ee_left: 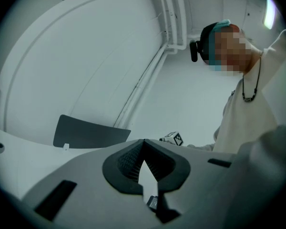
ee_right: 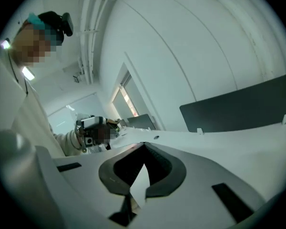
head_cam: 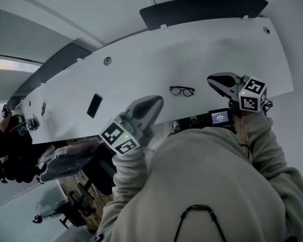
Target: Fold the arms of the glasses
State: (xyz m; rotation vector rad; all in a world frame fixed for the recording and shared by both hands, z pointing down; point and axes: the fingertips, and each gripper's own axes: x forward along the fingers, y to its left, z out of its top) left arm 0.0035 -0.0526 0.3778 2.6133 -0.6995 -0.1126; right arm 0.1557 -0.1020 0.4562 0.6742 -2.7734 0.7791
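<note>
Big white surface (head_cam: 141,69) fills the middle, with a dark panel (head_cam: 202,9) along its far edge up top. A flat black slab (head_cam: 94,105) lies on it, left of center. There's a small lit screen (head_cam: 220,117) just under the near edge, right side. Chair (head_cam: 65,160) and dark bags (head_cam: 7,150) sit lower left.

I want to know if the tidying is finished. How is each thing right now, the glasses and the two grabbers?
glasses: lying on the white table, nothing touching them; too small to tell if the arms are folded.
left gripper: shut, empty, apart from the glasses.
right gripper: shut, empty, apart from the glasses.
small screen: lit.
</note>
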